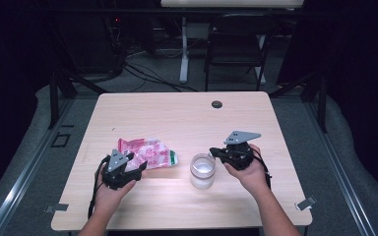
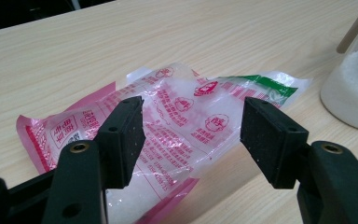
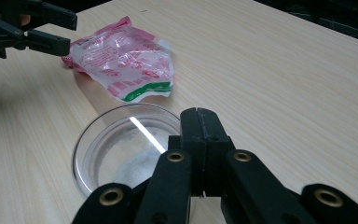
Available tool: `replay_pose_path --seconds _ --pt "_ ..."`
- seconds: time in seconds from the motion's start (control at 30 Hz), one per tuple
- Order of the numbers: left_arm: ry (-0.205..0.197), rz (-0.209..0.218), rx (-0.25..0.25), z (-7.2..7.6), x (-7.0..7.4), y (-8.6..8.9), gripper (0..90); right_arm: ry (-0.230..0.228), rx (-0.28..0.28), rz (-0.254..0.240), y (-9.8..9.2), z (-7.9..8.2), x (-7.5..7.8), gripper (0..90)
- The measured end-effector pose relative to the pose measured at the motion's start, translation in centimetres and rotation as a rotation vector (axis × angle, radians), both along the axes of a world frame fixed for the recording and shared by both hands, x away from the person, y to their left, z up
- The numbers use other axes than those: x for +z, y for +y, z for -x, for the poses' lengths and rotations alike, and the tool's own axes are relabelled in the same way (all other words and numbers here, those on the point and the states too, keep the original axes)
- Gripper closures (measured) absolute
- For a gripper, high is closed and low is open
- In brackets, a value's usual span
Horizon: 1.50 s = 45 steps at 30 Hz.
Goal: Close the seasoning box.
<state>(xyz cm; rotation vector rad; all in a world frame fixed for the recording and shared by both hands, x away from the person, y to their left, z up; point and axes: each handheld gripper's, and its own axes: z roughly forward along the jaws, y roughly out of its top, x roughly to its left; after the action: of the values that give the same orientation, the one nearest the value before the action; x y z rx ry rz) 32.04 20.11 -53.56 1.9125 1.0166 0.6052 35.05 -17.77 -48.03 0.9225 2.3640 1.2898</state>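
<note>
While the bag (image 1: 146,153) lies flat just left of the jar (image 1: 203,170), the left gripper (image 2: 193,133) hangs over it, jaws wide and holding nothing. White grains already sit in the jar; the bag looks not yet lifted. Right of the jar, the right gripper (image 3: 200,122) is closed, empty. Its view looks into the jar's mouth; the left gripper view shows the bag's print.

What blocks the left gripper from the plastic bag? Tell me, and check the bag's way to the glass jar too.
Nothing visible does. The left gripper stands open right over the plastic bag, with only air between its pads and the film. Between the bag and the glass jar lies bare table. The right gripper, shut, sits at the jar's far side, off that path.
</note>
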Motion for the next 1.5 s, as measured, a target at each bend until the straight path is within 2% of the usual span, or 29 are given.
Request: replay_pose_path --seconds 0.37,0.57,0.7,0.73,0.77,0.8,0.93,1.03,1.2,1.37,1.4,1.5 --pt "-0.005 0.003 -0.001 -0.1 0.1 0.0 39.4 -0.009 0.015 -0.010 -0.2 0.4 0.8 88.7" --pt "-0.007 0.003 -0.002 -0.1 0.1 -0.1 39.4 -0.035 0.007 -0.014 -0.5 0.7 1.5 85.3" --pt "-0.004 -0.002 -0.006 -0.2 0.1 -0.2 39.4 -0.048 -0.026 -0.031 -1.3 0.8 2.0 80.6" --pt "-0.004 -0.002 -0.007 -0.2 0.1 -0.2 39.4 -0.050 -0.040 -0.036 -1.7 0.8 2.2 76.6" --pt "-0.007 0.001 -0.007 -0.2 0.1 -0.2 39.4 -0.056 -0.070 -0.044 -2.2 0.7 2.3 68.5" --pt "-0.006 0.000 -0.008 -0.2 0.1 -0.2 39.4 -0.056 -0.070 -0.044 -2.2 0.7 2.3 68.5" --pt "-0.007 0.005 -0.009 -0.3 0.1 -0.3 39.4 -0.071 -0.140 -0.072 -3.3 0.5 2.5 56.7" --pt "-0.005 0.002 -0.011 -0.3 0.1 -0.4 39.4 -0.098 -0.192 -0.054 -4.2 0.4 2.5 51.4" --pt "0.001 0.000 -0.010 -0.4 0.1 -0.4 39.4 -0.100 -0.219 -0.068 -5.3 0.2 2.7 49.8" --pt "0.003 -0.001 -0.008 -0.4 0.0 -0.4 39.4 -0.092 -0.269 -0.048 -6.7 -0.1 2.4 49.8" --pt "0.004 -0.003 -0.006 -0.5 -0.1 -0.3 39.4 -0.085 -0.296 -0.033 -7.1 -0.4 2.0 49.8" --pt "0.006 -0.003 -0.006 -0.5 -0.1 -0.3 39.4 -0.072 -0.325 -0.019 -7.5 -0.6 1.4 49.9"
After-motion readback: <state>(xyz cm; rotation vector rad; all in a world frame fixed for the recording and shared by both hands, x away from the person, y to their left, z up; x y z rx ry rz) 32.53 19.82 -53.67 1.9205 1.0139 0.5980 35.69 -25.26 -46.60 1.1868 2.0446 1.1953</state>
